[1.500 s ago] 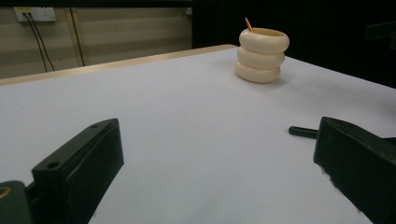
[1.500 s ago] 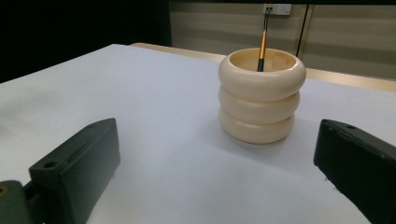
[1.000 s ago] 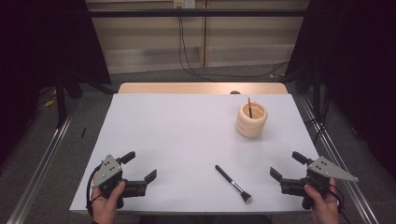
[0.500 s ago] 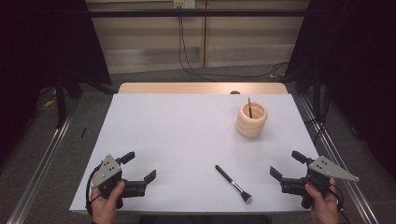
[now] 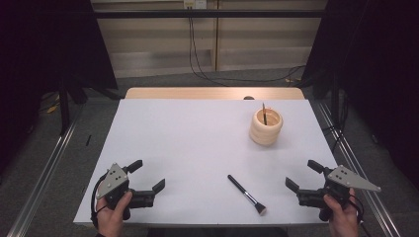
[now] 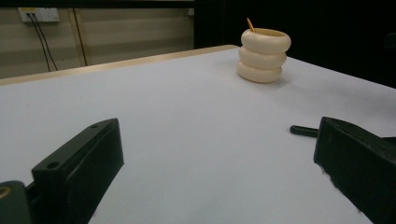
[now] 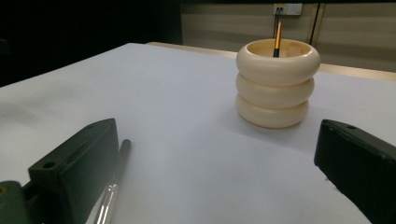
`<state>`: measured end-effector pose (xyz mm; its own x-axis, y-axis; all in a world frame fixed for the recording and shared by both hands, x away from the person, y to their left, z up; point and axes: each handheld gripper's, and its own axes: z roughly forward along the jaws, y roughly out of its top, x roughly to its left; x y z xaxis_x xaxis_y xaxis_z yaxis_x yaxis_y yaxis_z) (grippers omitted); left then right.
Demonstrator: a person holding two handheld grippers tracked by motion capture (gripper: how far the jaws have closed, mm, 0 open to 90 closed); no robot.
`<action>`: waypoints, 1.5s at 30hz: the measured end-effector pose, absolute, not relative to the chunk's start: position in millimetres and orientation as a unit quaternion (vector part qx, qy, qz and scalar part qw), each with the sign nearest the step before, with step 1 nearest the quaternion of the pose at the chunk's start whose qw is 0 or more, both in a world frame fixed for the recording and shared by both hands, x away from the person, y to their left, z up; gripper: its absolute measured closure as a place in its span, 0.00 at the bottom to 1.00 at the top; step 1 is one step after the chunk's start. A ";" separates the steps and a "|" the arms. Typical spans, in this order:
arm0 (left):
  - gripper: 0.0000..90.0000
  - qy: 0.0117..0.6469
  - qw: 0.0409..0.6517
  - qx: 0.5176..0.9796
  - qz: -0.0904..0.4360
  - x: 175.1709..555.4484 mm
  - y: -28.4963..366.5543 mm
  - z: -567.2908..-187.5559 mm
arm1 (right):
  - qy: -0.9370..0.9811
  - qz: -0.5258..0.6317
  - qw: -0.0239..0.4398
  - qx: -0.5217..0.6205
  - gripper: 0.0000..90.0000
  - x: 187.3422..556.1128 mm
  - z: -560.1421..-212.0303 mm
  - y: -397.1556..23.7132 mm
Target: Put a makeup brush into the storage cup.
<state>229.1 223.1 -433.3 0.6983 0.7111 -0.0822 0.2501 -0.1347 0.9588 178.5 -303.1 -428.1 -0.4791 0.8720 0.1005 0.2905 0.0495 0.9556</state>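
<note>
I have both grippers low over the near edge of the white bench [image 5: 197,143]. My left gripper [image 5: 147,177] sits at the near left corner with its fingers wide apart and nothing between them. My right gripper [image 5: 305,175] sits at the near right corner, fingers likewise spread and empty. Between the two, closer to the right one, a black-handled brush [image 5: 245,193] lies flat on the bench, bristles toward me and handle pointing away to the left. In the right gripper view its handle [image 7: 112,182] runs just beside my left finger. Farther back on the right stands a cream ribbed holder [image 5: 266,126], upright, with one thin brush [image 5: 264,114] standing inside it.
</note>
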 end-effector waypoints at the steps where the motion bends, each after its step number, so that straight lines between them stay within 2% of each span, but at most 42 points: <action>1: 0.02 0.331 0.568 0.725 0.203 229.1 223.0 -433.2 | 0.671 0.538 0.271 0.433 0.00 179.1 -426.7 -302.6; 28: 0.02 0.334 0.568 0.723 0.206 231.4 225.9 -433.0 | 0.708 0.559 0.226 0.368 0.00 240.4 -403.9 -239.4; 45: 0.02 0.337 0.570 0.722 0.204 231.6 226.3 -433.1 | 0.734 0.551 0.208 0.339 0.00 259.8 -399.6 -210.7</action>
<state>231.6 226.3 -433.1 0.6901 0.7181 -0.0899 0.2543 -0.1243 0.9591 259.8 -210.7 -399.6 -0.6837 0.7265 0.0687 0.2693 0.1637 0.9490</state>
